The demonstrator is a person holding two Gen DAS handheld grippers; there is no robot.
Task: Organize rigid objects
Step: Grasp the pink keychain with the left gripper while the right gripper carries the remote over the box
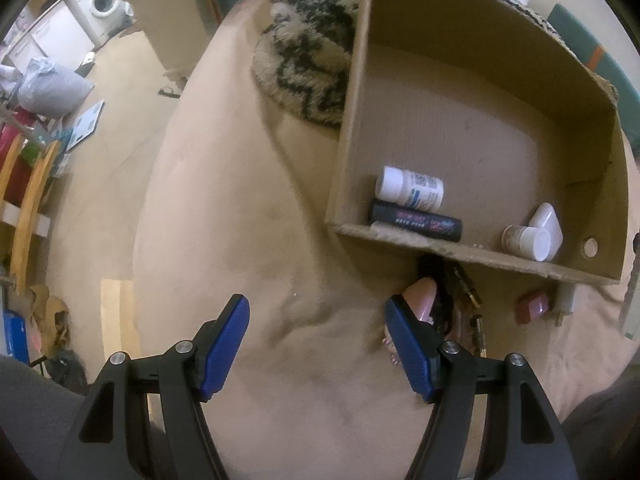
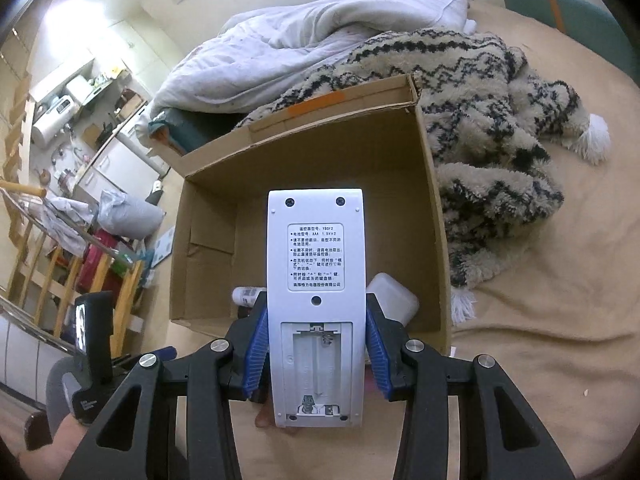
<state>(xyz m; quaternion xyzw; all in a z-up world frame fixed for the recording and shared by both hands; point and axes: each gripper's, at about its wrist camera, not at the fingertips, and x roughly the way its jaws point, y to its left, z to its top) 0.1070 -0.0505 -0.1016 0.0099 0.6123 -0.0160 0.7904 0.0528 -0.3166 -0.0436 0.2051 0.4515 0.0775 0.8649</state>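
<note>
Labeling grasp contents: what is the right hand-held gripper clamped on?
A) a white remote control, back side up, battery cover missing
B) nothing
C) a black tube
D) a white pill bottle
A: the right hand-held gripper has its blue pads pressed on both sides of the white remote control, its open battery bay showing, above the cardboard box.

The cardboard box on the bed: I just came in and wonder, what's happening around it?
A person is sorting small items into the open brown cardboard box. The right hand-held gripper clamps a white remote control, back side up with its battery bay uncovered, above the box. The left hand-held gripper is open and empty over the beige bedsheet. Inside lie a white pill bottle and a black tube.
</note>
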